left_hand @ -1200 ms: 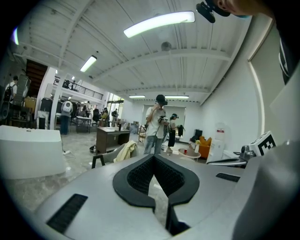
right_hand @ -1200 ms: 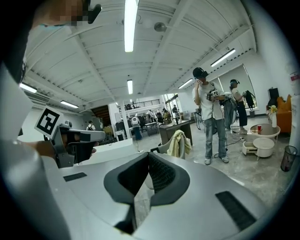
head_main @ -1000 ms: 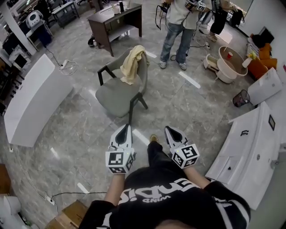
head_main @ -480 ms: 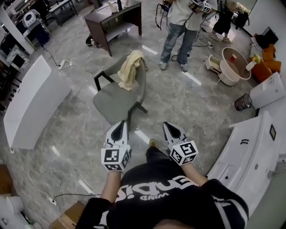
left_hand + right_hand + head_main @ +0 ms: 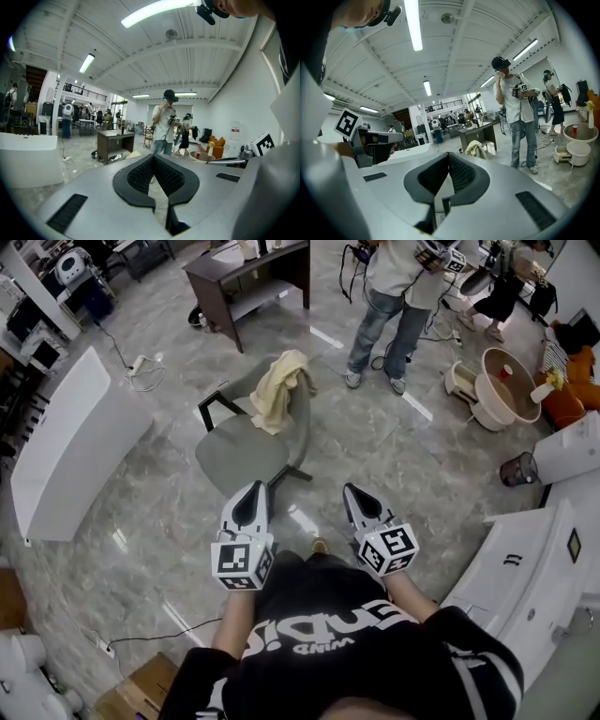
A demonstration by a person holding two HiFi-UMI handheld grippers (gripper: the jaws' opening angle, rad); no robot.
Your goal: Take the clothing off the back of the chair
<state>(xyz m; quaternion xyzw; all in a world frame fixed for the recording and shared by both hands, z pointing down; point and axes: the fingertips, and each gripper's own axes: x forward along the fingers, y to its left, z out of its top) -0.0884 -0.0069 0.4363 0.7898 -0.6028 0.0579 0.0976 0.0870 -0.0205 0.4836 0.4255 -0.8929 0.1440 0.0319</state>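
A pale yellow piece of clothing [image 5: 279, 388] hangs over the back of a grey armchair [image 5: 246, 448] with dark legs, in the middle of the head view. My left gripper [image 5: 251, 495] and right gripper [image 5: 356, 495] are side by side, short of the chair, and point toward it. Both are shut with nothing between their jaws. The left gripper is just short of the seat's near edge. In the right gripper view the clothing [image 5: 476, 148] shows beyond the closed jaws [image 5: 448, 155]. The left gripper view looks along its closed jaws [image 5: 153, 157] toward the desk.
A person in jeans [image 5: 392, 310] stands behind the chair, another further right. A dark wooden desk [image 5: 251, 279] is at the back. A white curved counter [image 5: 67, 442] lies left, white cabinets [image 5: 525, 582] right. A round tub [image 5: 511, 381] and bin [image 5: 518, 468] stand at right.
Both grippers have moved forward across the floor, still shut and side by side. The chair with the clothing is now closer to their tips.
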